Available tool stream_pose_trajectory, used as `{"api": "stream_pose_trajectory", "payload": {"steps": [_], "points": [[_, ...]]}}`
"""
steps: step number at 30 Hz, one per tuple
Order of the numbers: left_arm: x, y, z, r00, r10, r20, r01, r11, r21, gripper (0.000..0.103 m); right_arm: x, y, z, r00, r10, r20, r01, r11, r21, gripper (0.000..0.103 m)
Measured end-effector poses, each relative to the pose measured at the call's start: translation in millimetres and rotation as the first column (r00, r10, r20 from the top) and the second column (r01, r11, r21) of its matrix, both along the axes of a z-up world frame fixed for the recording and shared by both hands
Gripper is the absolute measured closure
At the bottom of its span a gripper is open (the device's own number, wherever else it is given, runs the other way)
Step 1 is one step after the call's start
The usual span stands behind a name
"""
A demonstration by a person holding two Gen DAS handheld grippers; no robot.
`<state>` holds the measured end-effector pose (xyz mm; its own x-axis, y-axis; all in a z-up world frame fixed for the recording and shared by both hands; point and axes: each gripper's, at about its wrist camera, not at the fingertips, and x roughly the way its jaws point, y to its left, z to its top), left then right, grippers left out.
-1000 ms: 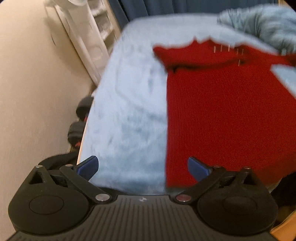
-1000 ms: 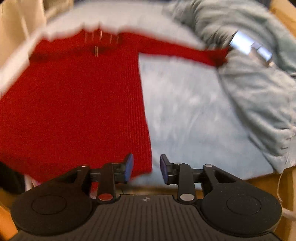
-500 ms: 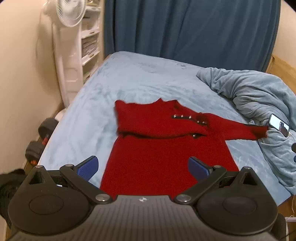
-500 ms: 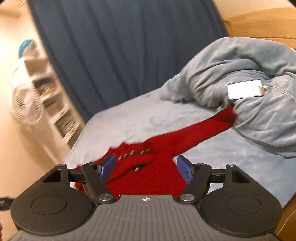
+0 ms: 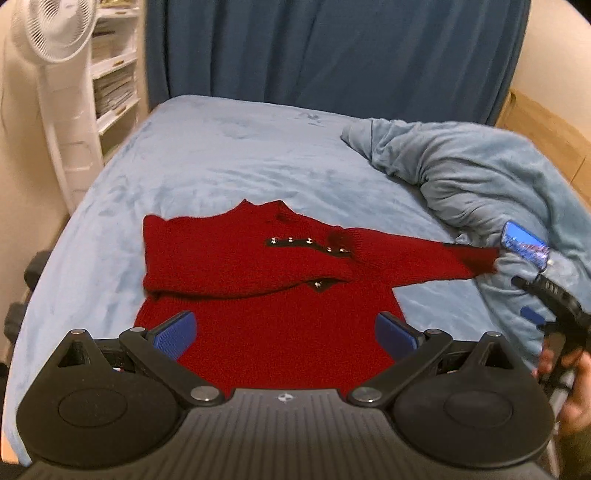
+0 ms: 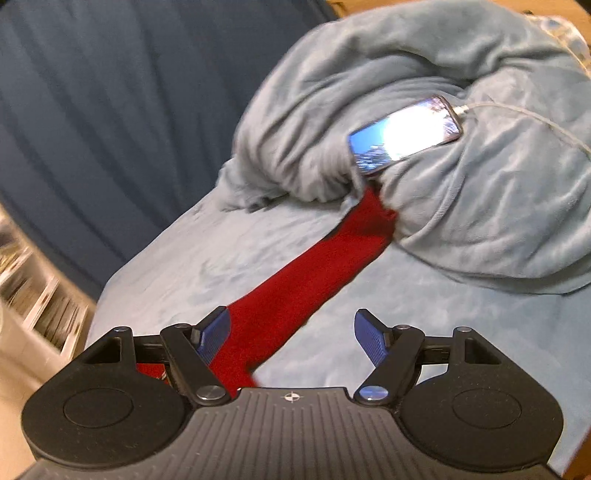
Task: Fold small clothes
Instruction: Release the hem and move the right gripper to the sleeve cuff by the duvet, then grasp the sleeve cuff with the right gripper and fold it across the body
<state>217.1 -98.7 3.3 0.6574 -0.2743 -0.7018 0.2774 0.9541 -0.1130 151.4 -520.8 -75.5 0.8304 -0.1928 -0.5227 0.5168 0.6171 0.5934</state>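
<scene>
A red knit sweater [image 5: 258,295] with small metal buttons lies flat on the blue bed [image 5: 229,155]. Its left sleeve is folded across the chest, and its right sleeve [image 5: 424,258] stretches out to the crumpled blanket. My left gripper [image 5: 284,328] hovers open above the sweater's lower body, holding nothing. In the left wrist view my right gripper [image 5: 532,299] appears at the right edge, held by a hand. The right gripper [image 6: 291,332] is open above the outstretched sleeve [image 6: 314,280], not touching it.
A crumpled blue blanket [image 6: 461,166] is heaped at the right, with a lit phone [image 6: 406,133] and its cable on it. A white fan [image 5: 48,33] and white shelves [image 5: 114,77] stand left of the bed. A dark blue curtain [image 5: 332,51] hangs behind.
Both grippers have pulled back and up from the sweater's hem. The right gripper's jaws have widened and it has swung right toward the outstretched sleeve. The left sleeve lies folded over the chest.
</scene>
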Motion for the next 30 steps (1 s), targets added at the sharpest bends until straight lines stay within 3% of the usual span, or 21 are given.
{"api": "stream_pose_trajectory", "payload": {"steps": [6,14,16,19,21,22,24,28,30], "points": [[42.8,5.8,-45.8,0.992,0.112,-0.059,-0.105,0.988,0.11,0.0,67.2,-61.8,-55.6,0.994,-0.065,-0.089,0.067,0.998,0.018,0.027],[87.3,36.6,-86.4,0.965,0.223,-0.139,-0.2,0.966,0.162,0.0,141.3,-111.2,-139.5,0.96,-0.2,-0.194,0.231,0.961,0.154,0.027],[93.9,36.0,-93.6,0.964,0.238,-0.121,-0.21,0.956,0.205,0.0,159.6,-110.5,-153.4,0.954,-0.209,-0.214,0.245,0.957,0.158,0.025],[103.3,35.5,-102.3,0.964,0.241,-0.108,-0.21,0.947,0.243,0.0,185.4,-101.8,-157.2,0.95,-0.223,-0.217,0.244,0.967,0.074,0.018],[108.1,35.8,-106.3,0.964,0.24,-0.114,-0.207,0.947,0.247,0.0,200.6,-96.3,-156.0,0.967,-0.172,-0.188,0.189,0.979,0.079,0.045],[109.9,35.6,-107.8,0.963,0.242,-0.117,-0.208,0.947,0.246,0.0,208.4,-94.2,-155.4,0.976,-0.131,-0.173,0.148,0.985,0.091,0.09],[112.3,37.3,-109.8,0.963,0.239,-0.121,-0.205,0.949,0.241,0.0,214.7,-90.3,-148.4,0.976,-0.134,-0.173,0.149,0.986,0.075,0.092],[111.2,44.9,-112.5,0.965,0.237,-0.107,-0.207,0.948,0.24,0.0,197.3,-80.0,-123.9,0.977,-0.197,-0.082,0.203,0.976,0.081,0.092],[111.9,50.0,-115.5,0.963,0.245,-0.112,-0.211,0.944,0.252,0.0,192.5,-75.7,-115.4,0.969,-0.218,-0.112,0.227,0.972,0.067,0.092]]}}
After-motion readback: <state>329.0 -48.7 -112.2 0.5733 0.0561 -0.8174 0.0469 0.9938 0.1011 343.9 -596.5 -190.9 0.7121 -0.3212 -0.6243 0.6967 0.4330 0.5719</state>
